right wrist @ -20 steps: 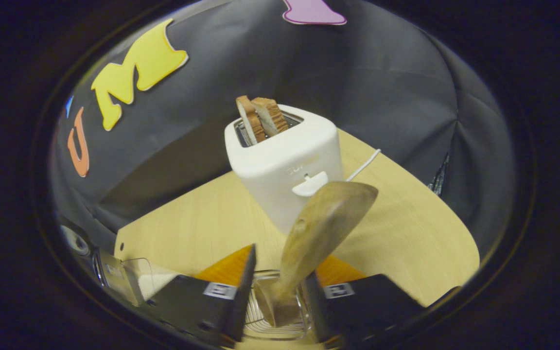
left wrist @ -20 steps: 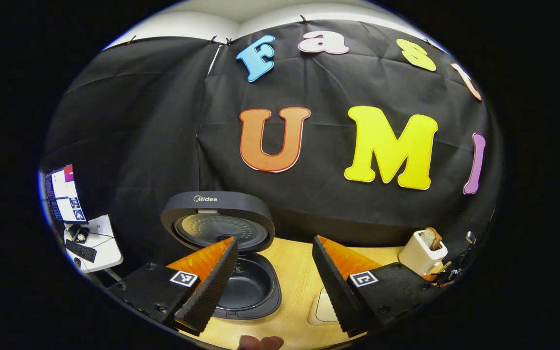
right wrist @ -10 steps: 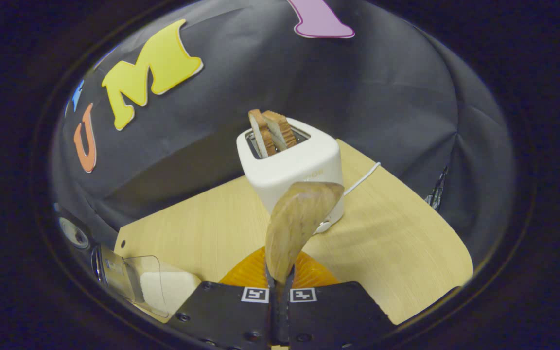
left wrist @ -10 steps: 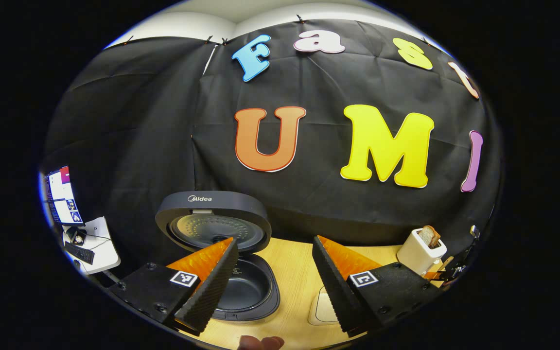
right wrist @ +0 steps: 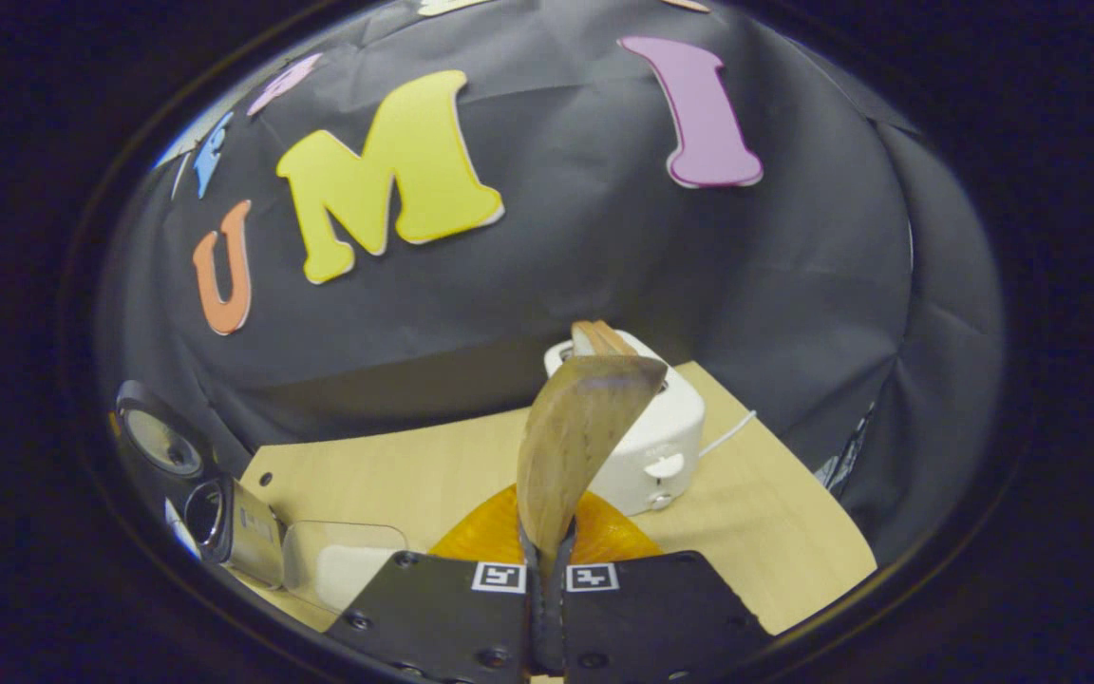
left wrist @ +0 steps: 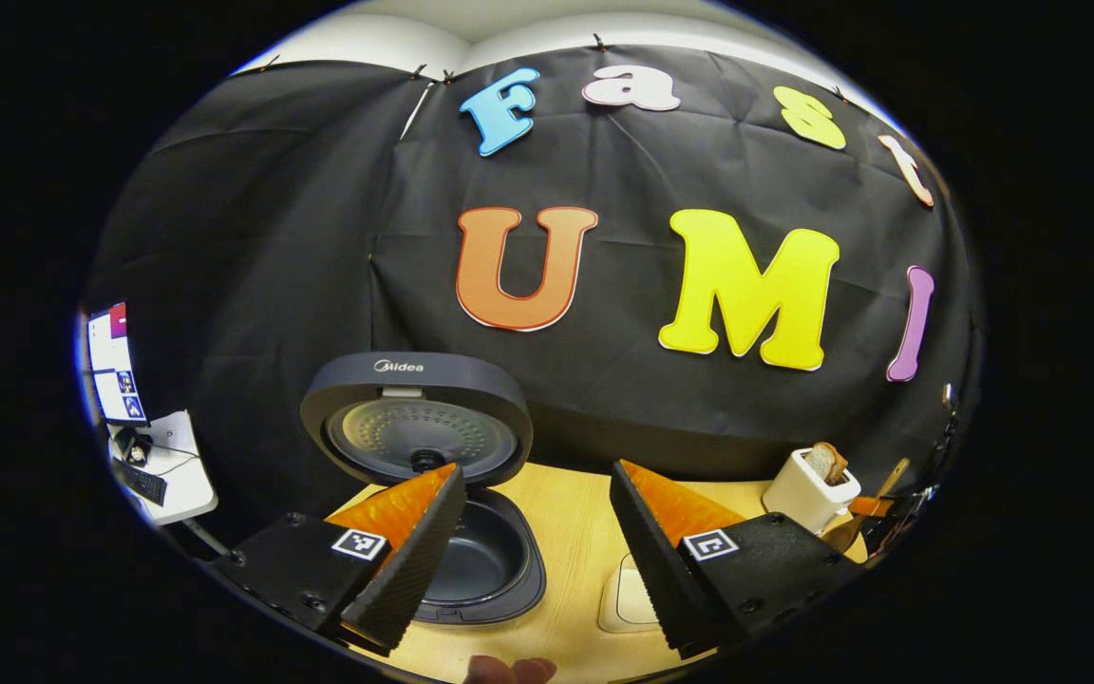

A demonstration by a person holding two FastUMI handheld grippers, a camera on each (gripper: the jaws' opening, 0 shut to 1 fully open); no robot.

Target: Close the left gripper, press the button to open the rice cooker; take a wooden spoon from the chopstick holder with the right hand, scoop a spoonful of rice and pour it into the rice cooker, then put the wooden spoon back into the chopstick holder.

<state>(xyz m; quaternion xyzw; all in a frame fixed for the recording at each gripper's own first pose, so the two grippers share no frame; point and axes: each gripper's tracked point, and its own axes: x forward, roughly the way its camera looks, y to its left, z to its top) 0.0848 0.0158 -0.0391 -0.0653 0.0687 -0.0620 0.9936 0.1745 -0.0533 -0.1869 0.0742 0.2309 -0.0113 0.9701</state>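
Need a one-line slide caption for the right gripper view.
Right gripper shut on the wooden spoon, bowl raised before the toaster on the table.

Mock kitchen booth: rice cooker [left wrist: 433, 494], toaster [right wrist: 656, 446] on wooden table [right wrist: 414, 475]

I saw the rice cooker [left wrist: 419, 418] in dark charcoal, its raised lid lined with a silvery plate dotted all over, its inner pot [left wrist: 476, 565] dark grey. The counter [left wrist: 585, 532] was pale yellow wood grain. The wooden spoon [right wrist: 575, 446] was streaked tan and brown. The toaster [right wrist: 661, 446] was white, holding brown-crusted bread [right wrist: 602, 338]. The clear rice container [right wrist: 343, 570] showed white inside.
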